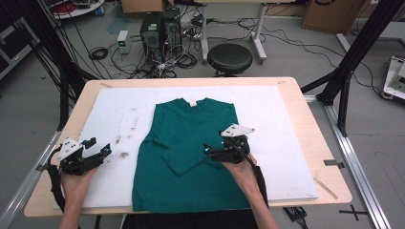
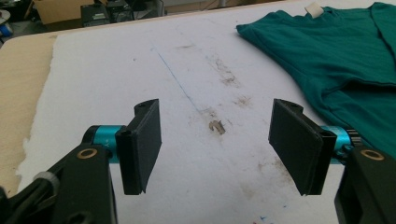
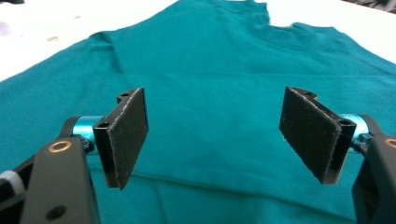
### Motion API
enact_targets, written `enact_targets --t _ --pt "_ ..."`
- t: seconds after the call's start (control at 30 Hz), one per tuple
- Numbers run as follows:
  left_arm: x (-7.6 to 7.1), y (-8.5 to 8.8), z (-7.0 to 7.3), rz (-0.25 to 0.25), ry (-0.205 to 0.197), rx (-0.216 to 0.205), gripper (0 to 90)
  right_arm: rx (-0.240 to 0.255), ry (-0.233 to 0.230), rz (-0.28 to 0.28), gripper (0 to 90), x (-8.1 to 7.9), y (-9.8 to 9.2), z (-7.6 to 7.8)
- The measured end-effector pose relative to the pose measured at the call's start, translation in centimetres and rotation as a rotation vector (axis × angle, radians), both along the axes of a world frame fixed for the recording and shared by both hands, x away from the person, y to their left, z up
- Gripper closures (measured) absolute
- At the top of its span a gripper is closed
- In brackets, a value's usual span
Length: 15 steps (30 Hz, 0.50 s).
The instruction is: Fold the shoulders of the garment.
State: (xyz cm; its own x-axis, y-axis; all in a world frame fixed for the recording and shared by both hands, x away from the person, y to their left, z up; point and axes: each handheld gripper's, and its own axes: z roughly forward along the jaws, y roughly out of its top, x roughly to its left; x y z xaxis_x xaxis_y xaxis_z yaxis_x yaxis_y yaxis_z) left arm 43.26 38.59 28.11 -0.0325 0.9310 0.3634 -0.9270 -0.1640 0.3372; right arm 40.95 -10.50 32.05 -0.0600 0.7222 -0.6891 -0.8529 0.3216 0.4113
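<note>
We see the green shirt (image 1: 191, 148) lying lengthwise directly under our right tool (image 1: 213, 150), jaws wide and empty, while the left tool (image 1: 98, 151), also agape and empty, waits well off it.

Left gripper (image 1: 98, 151) low at left, jaws wide apart; right gripper (image 1: 214, 150) mid-table, jaws spread, nothing gripped.

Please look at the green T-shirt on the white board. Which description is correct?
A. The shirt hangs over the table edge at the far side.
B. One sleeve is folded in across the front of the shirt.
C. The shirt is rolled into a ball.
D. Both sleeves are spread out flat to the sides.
B: in the high view the green T-shirt lies flat with one sleeve folded in over its front.
</note>
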Motion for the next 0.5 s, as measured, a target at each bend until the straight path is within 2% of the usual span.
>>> enact_targets --t 0.13,0.27,0.4,0.5 --pt "0.0 -0.3 0.2 0.029 0.017 -0.006 34.4 0.039 -0.008 -0.002 22.7 0.4 -1.9 0.0" --pt "0.0 -0.9 0.1 0.088 0.011 0.009 34.4 0.066 -0.029 -0.066 22.5 0.8 -4.0 0.0" --pt "0.0 -0.5 0.1 0.047 0.016 0.008 34.4 0.130 -0.060 -0.053 22.7 1.2 -6.6 -0.5" --pt "0.0 -0.2 -0.1 0.025 -0.007 0.000 34.4 0.171 -0.062 -0.039 23.0 1.6 -8.3 -0.8"
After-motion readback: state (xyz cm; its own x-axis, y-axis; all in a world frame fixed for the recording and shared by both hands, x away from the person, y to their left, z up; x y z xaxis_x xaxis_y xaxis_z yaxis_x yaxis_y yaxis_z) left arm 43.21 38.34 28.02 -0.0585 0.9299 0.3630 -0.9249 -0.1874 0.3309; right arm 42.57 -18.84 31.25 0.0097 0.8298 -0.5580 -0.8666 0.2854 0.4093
